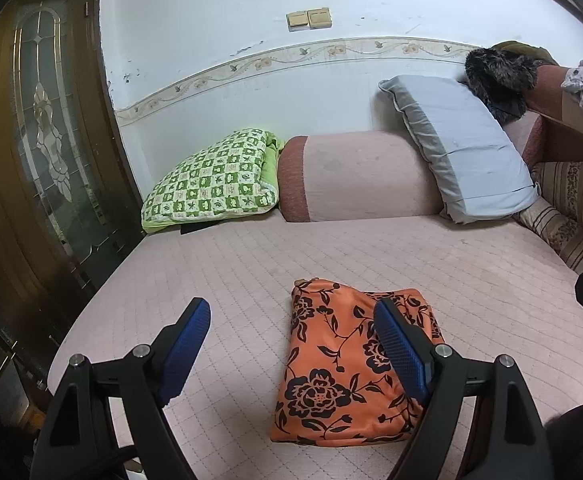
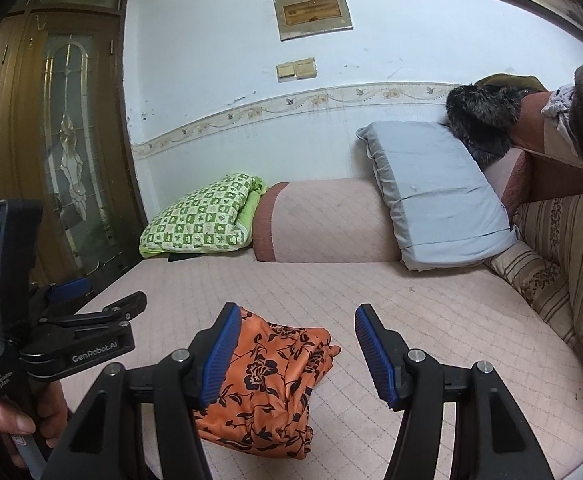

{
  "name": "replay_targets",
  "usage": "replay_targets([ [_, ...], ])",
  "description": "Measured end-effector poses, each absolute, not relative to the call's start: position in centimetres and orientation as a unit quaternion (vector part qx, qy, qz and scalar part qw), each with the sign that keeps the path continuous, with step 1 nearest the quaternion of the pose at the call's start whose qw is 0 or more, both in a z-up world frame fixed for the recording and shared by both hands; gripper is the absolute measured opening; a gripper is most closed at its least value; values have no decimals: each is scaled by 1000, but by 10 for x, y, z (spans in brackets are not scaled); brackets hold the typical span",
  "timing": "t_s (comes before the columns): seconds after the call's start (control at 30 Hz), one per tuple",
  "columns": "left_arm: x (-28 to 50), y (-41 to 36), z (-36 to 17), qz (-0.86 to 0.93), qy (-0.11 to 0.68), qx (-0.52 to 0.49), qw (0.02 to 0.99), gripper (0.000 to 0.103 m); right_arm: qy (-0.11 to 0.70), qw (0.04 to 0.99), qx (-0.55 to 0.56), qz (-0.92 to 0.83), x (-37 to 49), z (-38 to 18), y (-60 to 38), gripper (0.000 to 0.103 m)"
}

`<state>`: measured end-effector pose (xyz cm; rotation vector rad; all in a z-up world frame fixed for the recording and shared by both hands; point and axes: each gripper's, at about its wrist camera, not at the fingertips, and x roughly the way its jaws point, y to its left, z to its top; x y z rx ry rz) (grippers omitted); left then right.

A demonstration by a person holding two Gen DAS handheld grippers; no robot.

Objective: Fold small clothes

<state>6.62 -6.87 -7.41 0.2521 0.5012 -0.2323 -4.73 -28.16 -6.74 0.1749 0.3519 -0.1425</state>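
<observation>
Showing folded orange floral garment (image 1: 343,368) lying lower centre on the pink sofa seat (image 1: 251,264).
Left gripper (image 1: 291,344) and right gripper (image 2: 293,354) gape, empty; cloth looks light, limp, probably slippery: pinch a folded edge.

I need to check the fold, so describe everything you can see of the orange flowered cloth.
The orange cloth has a black flower-and-vine print and looks thin and smooth. It lies folded into a rough rectangle, several layers thick, on the pink quilted bed cover, near the front edge. From the right wrist view its right side is looser, with rumpled layers showing. Neither the left gripper nor the right gripper grips it; both stand open above it.
</observation>
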Motion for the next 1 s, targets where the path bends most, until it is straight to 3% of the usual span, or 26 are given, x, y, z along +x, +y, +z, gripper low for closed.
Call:
replay_targets([
  [1.0,57,-63,-66,-120,236,114,958,84,184,978,70,-68,-51,-69,-270,63],
])
